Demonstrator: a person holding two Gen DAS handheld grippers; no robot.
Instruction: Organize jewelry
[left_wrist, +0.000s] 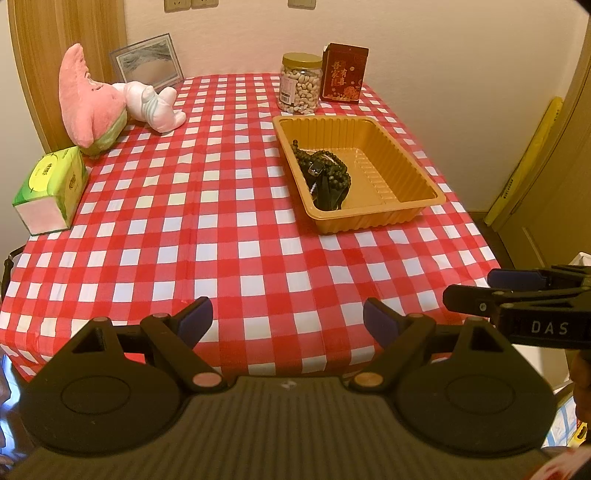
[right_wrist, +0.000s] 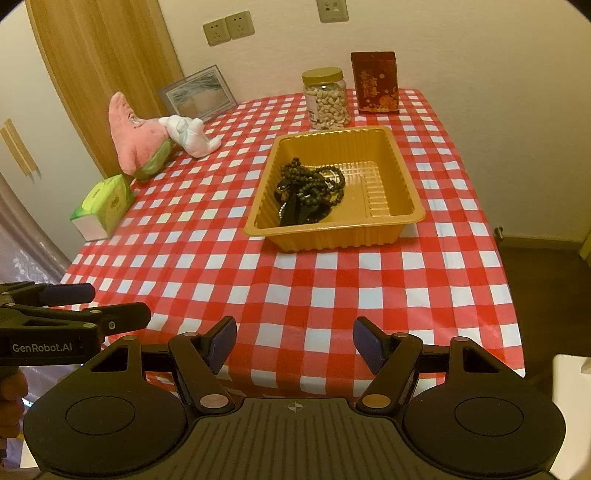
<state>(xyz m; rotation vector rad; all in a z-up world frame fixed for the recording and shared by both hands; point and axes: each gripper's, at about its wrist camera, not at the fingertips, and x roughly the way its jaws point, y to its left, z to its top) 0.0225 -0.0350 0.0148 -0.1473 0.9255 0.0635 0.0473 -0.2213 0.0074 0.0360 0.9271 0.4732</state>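
A golden plastic tray (left_wrist: 402, 155) (right_wrist: 397, 162) stands on the red-and-white checked table. In its left part lies a heap of dark bead strings (left_wrist: 328, 170) (right_wrist: 314, 184) with a dark watch-like piece. My left gripper (left_wrist: 288, 321) is open and empty over the table's near edge, well short of the tray. My right gripper (right_wrist: 294, 343) is open and empty, also at the near edge. Each gripper shows from the side in the other's view: the right one in the left wrist view (left_wrist: 476, 288), the left one in the right wrist view (right_wrist: 110, 306).
At the back stand a jar of cashews (left_wrist: 300, 83) (right_wrist: 327, 99) and a red box (left_wrist: 343, 72) (right_wrist: 376, 82). At the left are a pink plush toy (left_wrist: 92, 99) (right_wrist: 136, 136), a white plush (left_wrist: 155, 105), a picture frame (left_wrist: 147, 61) and a green tissue box (left_wrist: 51, 188) (right_wrist: 103, 206).
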